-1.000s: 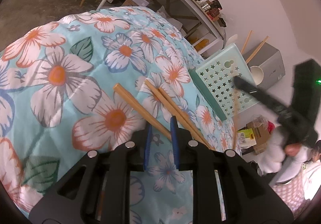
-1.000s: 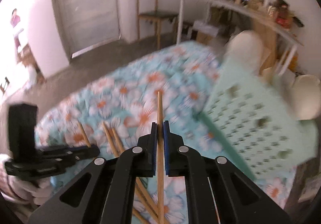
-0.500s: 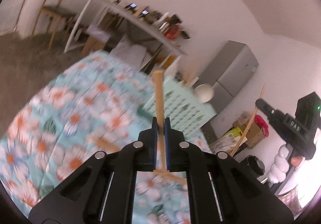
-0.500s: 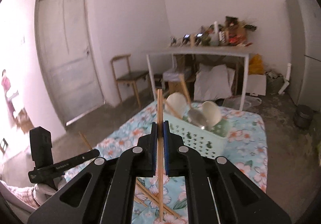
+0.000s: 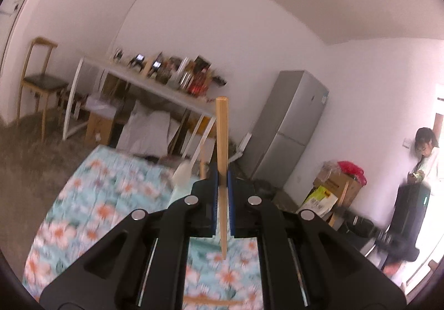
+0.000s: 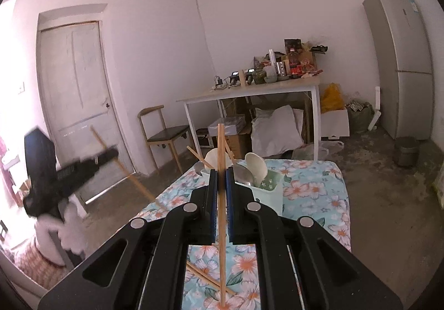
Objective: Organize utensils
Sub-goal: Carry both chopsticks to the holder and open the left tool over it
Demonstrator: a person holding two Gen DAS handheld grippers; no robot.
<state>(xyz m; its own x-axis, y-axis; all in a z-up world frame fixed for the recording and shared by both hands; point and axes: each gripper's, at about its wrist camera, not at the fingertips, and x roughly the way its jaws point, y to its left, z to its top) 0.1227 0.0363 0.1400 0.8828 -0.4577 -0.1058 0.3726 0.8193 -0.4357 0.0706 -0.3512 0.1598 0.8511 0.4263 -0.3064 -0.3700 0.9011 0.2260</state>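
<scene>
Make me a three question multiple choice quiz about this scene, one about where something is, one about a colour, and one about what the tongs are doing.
1. Where does the pale green perforated plastic utensil basket stand?
A. on the floral cloth
B. on the white table
C. on the wooden chair

2. What colour are the pads of the right tongs?
A. red
B. blue
C. yellow

3. What are the left tongs doing?
A. hanging open and empty
B. shut on a white spoon
C. shut on a wooden chopstick

Answers:
1. A, the basket sits on the turquoise flower-print cloth, in front of the white table.
2. B, blue strips line both inner faces beside the right tongs' thin wooden chopstick.
3. C, a light wooden chopstick stands upright, pinched between the pads.
</scene>
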